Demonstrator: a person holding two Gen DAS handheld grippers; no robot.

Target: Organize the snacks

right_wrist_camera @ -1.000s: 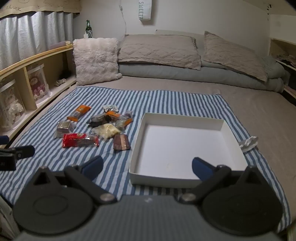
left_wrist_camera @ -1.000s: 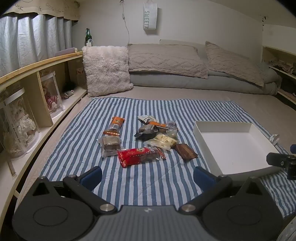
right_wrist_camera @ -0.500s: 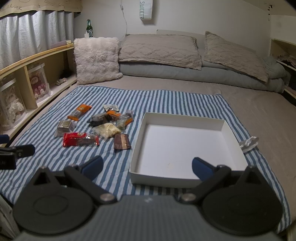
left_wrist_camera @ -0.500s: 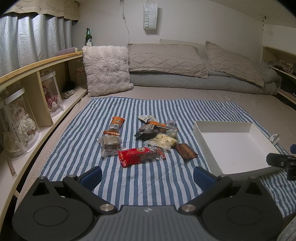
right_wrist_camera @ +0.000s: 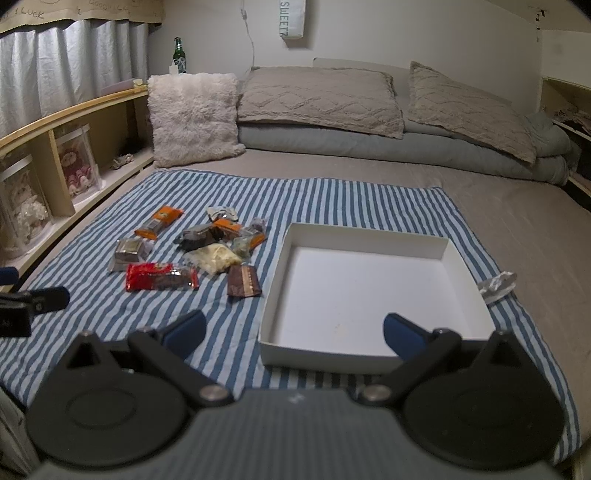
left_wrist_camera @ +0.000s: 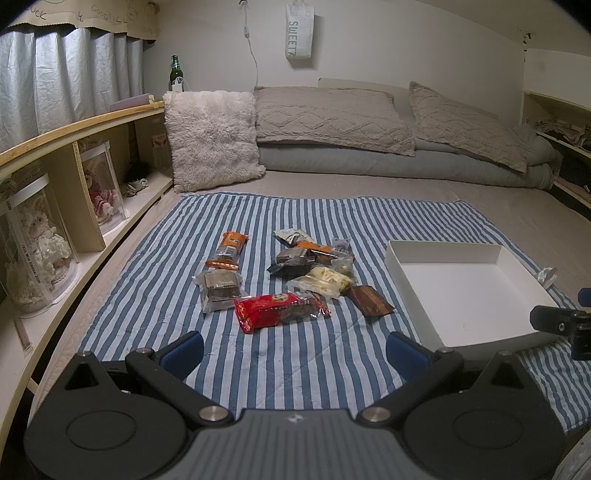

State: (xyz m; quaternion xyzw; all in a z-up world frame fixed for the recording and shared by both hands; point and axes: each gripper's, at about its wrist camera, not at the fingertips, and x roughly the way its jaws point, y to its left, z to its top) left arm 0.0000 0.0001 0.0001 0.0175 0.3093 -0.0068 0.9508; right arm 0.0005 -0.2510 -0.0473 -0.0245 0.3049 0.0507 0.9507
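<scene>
Left wrist view: left tongs (left_wrist_camera: 293, 352) released, red snack packet (left_wrist_camera: 280, 311) just ahead. Right tongs (right_wrist_camera: 293, 332) released, white box (right_wrist_camera: 369, 291) directly ahead, holding nothing.

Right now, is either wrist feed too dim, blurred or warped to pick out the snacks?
Left wrist: dim warm light, fisheye bends the shelf, yet the red packet reads sharp. Right wrist: same dimness, corners vignetted black, white box evenly lit, without glare.

on the wall ahead of me hangs a white bag (left_wrist_camera: 299, 31) printed "sweetz" down its length. the curtain valance (right_wrist_camera: 81, 11) reads "luck" in handwriting. the snack wrappers' print is too small to read.
</scene>
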